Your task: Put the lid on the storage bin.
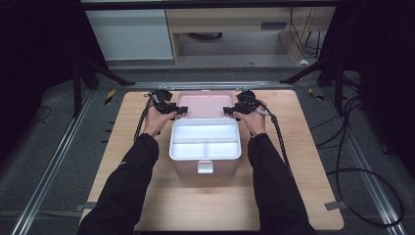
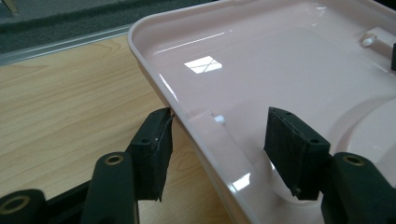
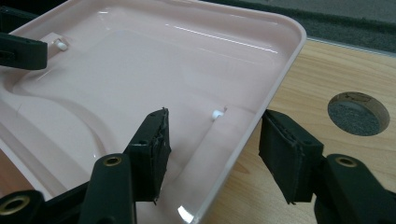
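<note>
Left gripper (image 2: 217, 135) and right gripper (image 3: 212, 140) gape astride the pink lid (image 1: 204, 104) rims, ungripped

Box (image 1: 205, 169) mid-table (image 1: 147, 205) — open lid (image 1: 204, 104) behind.

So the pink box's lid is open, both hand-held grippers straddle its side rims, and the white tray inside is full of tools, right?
Not quite. The high view shows the white tray empty. Otherwise yes: the lid is open, with the left hand-held gripper and right hand-held gripper straddling its side rims.
</note>
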`<state>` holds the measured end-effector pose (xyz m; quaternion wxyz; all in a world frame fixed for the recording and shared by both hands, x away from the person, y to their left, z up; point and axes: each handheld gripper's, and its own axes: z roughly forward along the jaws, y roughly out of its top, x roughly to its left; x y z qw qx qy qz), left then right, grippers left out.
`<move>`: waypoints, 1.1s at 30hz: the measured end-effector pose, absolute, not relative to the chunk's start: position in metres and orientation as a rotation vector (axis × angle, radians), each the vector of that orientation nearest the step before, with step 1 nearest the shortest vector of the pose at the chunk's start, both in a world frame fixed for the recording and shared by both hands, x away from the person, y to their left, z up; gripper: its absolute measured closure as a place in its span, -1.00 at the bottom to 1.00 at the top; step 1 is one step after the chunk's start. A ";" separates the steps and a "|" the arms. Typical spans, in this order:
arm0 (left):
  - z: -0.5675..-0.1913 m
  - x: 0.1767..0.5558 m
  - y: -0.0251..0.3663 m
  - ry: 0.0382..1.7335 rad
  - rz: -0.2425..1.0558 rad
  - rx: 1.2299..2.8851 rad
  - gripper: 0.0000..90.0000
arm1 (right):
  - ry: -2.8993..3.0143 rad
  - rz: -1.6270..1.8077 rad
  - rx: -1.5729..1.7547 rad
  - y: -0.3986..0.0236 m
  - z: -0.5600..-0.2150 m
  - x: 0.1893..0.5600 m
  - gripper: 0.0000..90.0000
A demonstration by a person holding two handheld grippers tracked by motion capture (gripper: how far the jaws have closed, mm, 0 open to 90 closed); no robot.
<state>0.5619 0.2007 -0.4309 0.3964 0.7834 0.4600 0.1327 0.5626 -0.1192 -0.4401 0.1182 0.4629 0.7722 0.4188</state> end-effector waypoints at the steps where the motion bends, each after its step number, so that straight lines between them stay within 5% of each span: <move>1: -0.429 0.561 0.202 1.165 0.333 1.976 -0.07 | 2.254 1.227 1.349 -0.120 -0.439 0.562 -0.01; 33: -0.374 0.529 0.210 0.968 0.437 1.815 -0.05 | 2.073 1.444 1.174 -0.135 -0.383 0.534 0.05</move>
